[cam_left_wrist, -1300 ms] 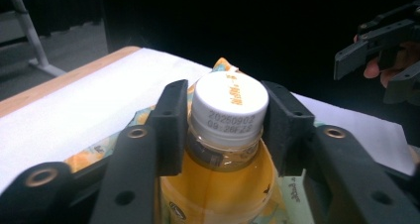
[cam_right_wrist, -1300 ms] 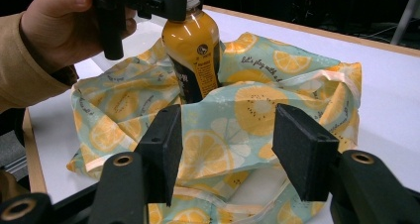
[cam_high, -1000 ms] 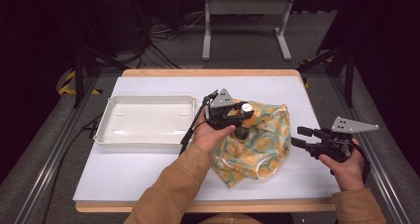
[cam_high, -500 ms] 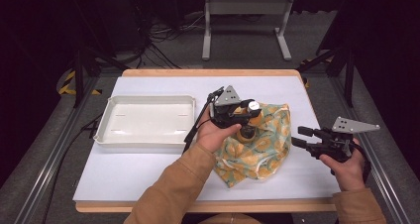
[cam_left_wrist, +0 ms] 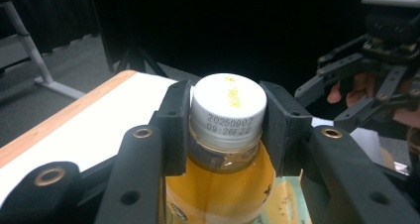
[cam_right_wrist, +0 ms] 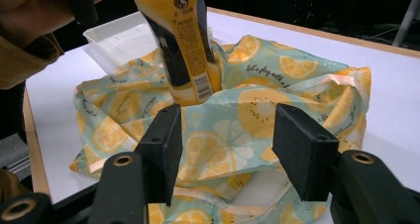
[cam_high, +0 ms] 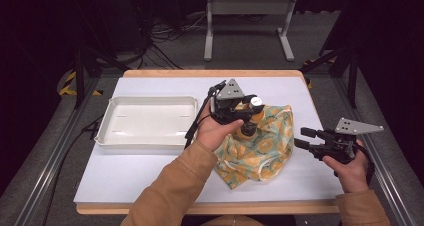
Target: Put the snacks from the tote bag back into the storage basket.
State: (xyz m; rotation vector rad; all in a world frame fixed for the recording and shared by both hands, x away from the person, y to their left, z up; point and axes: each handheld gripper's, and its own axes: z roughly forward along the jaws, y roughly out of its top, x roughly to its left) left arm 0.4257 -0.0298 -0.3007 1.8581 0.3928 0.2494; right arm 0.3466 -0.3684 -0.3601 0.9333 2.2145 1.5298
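A bottle of yellow-orange drink (cam_high: pixel 248 127) with a white cap (cam_left_wrist: pixel 228 107) hangs upright, its lower end still inside the mouth of a lemon-print cloth bag (cam_high: pixel 260 141). My left gripper (cam_high: pixel 245 111) is shut on the bottle just under the cap, one pad on each side of the neck (cam_left_wrist: pixel 225 149). In the right gripper view the bottle (cam_right_wrist: pixel 183 40) rises out of the bag (cam_right_wrist: pixel 247 115). My right gripper (cam_high: pixel 300 137) stands open to the right of the bag, level, pointing at it with nothing between its pads (cam_right_wrist: pixel 158 149).
A white rectangular tray (cam_high: pixel 107 128) lies on the left of the white table top. The wooden table edge (cam_high: pixel 210 73) runs along the far side. Dark floor with cables and a metal stand lies beyond.
My left gripper has risen with the bottle, drawing it further out of the bag. The right gripper has kept still.
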